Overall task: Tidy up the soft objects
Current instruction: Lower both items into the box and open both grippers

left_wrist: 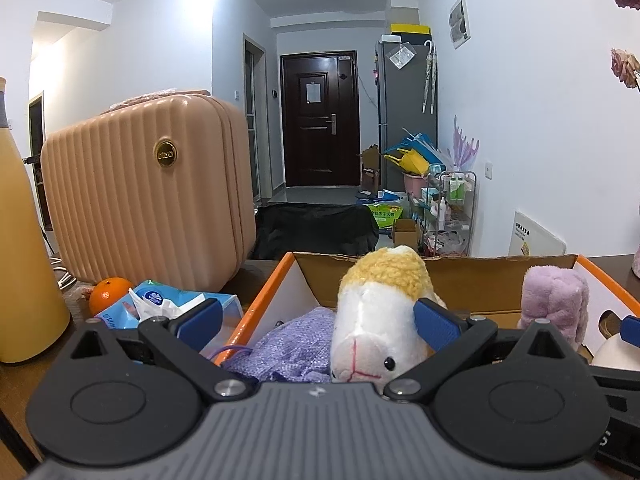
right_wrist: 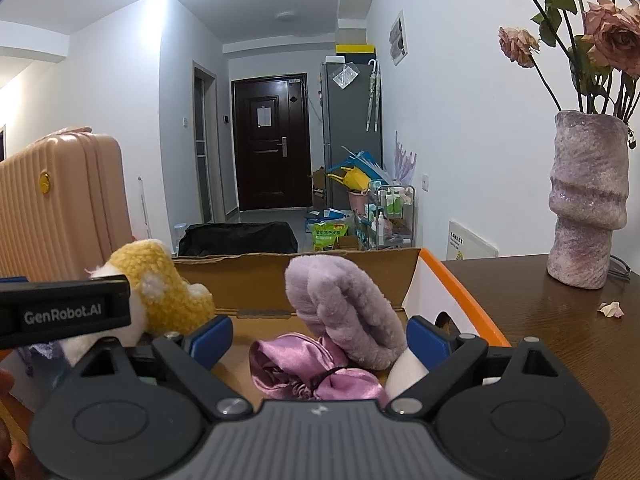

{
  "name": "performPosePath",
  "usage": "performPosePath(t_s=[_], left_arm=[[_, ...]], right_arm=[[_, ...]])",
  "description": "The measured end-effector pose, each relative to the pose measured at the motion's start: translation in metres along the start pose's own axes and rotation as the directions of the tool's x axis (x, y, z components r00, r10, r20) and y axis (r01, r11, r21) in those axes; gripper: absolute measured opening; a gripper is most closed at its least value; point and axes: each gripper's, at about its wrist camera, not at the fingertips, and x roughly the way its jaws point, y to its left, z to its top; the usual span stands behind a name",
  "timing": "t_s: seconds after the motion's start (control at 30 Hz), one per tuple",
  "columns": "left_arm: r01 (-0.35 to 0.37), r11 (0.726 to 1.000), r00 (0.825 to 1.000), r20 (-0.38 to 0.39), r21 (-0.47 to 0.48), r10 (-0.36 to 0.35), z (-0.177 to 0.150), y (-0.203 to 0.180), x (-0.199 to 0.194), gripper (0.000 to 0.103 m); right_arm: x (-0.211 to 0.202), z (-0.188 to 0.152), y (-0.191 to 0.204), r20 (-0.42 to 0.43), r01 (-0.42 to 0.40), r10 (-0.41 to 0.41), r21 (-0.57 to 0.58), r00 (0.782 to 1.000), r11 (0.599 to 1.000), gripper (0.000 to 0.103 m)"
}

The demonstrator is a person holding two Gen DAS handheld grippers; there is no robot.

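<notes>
An orange-rimmed cardboard box (left_wrist: 267,297) stands on the brown table and holds the soft things. A white plush animal with a yellow woolly back (left_wrist: 376,320) lies in it on a purple knitted cloth (left_wrist: 288,350). My left gripper (left_wrist: 318,324) is open around the plush; only its right finger is close to the toy. In the right wrist view the open right gripper (right_wrist: 320,338) hangs over a lilac fleece roll (right_wrist: 344,308) and a shiny pink-purple satin piece (right_wrist: 312,374), gripping neither. A white soft object (right_wrist: 404,376) sits by its right finger. The left gripper's body (right_wrist: 64,308) shows at the left.
A pink ribbed suitcase (left_wrist: 148,196) stands left of the box, with an orange (left_wrist: 109,293), a blue tissue pack (left_wrist: 160,306) and a yellow bottle (left_wrist: 24,264) in front. Right of the box are a purple vase with dried roses (right_wrist: 586,204) and a fallen petal (right_wrist: 611,309).
</notes>
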Motion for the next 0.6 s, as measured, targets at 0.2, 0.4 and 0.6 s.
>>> performPosePath(t_s=[0.2,0.4,0.6], left_arm=[[0.002,1.0,1.0,0.007,-0.006,-0.002,-0.002,0.002,-0.01,0.103],[0.005,1.0,1.0,0.009,-0.021,-0.005,-0.006,0.011,-0.022,0.103],[0.002,0.999,0.999,0.032,-0.04,-0.001,-0.011,0.022,-0.041,0.103]], right_arm=[[-0.007,-0.001,0.0,0.019,-0.004,0.004,-0.002,1.0,1.0,0.095],[-0.019,-0.004,-0.002,0.043,-0.003,0.003,-0.002,0.999,1.0,0.097],[-0.034,-0.008,-0.001,0.064,-0.004,0.005,-0.019,0.998,1.0,0.097]])
